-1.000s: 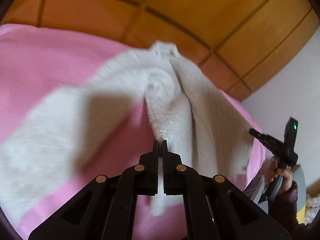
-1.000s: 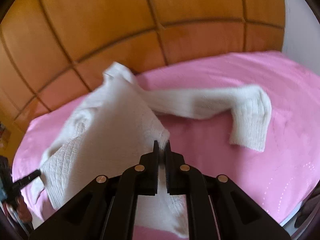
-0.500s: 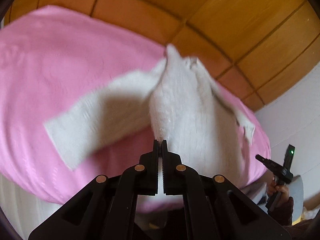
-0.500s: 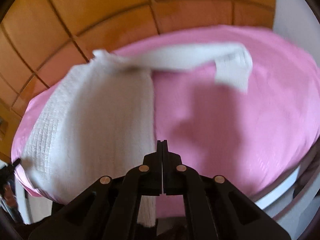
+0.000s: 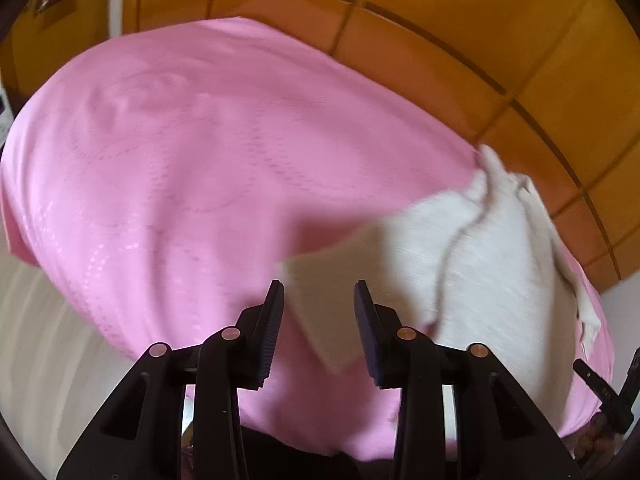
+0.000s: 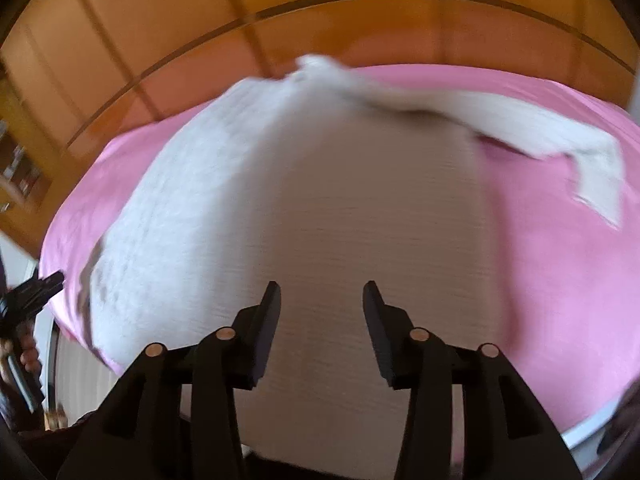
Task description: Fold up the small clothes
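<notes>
A small white knit sweater [image 6: 320, 184] lies spread on the pink bed cover [image 6: 560, 264], one sleeve [image 6: 552, 136] stretched to the right. In the left wrist view the sweater [image 5: 496, 248] lies at the right, with a sleeve end [image 5: 324, 296] between the fingers' line of sight. My left gripper [image 5: 319, 296] is open and holds nothing. My right gripper [image 6: 321, 300] is open above the sweater's body and holds nothing. The other gripper shows at the edge of each view [image 6: 28, 296] [image 5: 608, 392].
The pink cover [image 5: 200, 160] drapes over a bed with rounded edges. An orange wooden panelled wall [image 6: 320, 20] stands behind it. A white wall [image 5: 624, 304] is at the right. Shelves [image 6: 16, 176] stand at the far left.
Both grippers were shut on the sweater's hem and held it up. Now both are open and the sweater lies flat on the cover. The left gripper has swung left.
</notes>
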Available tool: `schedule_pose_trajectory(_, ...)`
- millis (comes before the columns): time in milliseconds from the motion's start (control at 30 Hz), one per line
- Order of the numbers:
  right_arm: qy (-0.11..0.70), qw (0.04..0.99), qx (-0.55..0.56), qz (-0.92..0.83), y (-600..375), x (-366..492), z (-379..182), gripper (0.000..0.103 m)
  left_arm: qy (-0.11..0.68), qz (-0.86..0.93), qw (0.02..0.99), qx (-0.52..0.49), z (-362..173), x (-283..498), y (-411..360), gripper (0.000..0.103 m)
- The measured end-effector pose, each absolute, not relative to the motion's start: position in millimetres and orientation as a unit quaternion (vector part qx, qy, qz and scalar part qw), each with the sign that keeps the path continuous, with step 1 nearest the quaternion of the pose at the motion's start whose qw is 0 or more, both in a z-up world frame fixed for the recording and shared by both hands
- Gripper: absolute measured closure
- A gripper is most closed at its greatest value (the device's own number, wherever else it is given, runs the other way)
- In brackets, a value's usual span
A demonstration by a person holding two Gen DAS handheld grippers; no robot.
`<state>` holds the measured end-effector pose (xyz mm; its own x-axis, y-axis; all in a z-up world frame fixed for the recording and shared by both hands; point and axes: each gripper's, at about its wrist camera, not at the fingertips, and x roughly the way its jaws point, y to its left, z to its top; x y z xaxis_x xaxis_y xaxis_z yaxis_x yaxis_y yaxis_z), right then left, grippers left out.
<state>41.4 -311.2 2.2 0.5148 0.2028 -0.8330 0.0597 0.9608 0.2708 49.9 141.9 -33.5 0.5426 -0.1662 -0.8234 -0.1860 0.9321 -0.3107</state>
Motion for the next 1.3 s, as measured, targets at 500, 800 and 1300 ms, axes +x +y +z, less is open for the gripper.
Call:
schedule_pose_trajectory(500, 0.507, 0.845, 0.069, 0.154, -184.4, 89.7, -30.9, 0.049, 0.446, 0.018, 0.874, -0.191, -37.2, 87.6, 169.6, 0.101)
schedule_pose_trajectory(800, 0.51, 0.843, 0.044, 0.166, -161.8, 89.8, -44.7, 0.044, 0.321, 0.142, 0.931, -0.097, 72.0, 162.6, 242.9, 0.102)
schedule_pose_trajectory(1300, 0.509, 0.844, 0.03, 0.165, -155.7, 92.7, -51.8, 0.032, 0.356, 0.231, 0.902, -0.083, 43.6, 248.6, 280.0, 0.102)
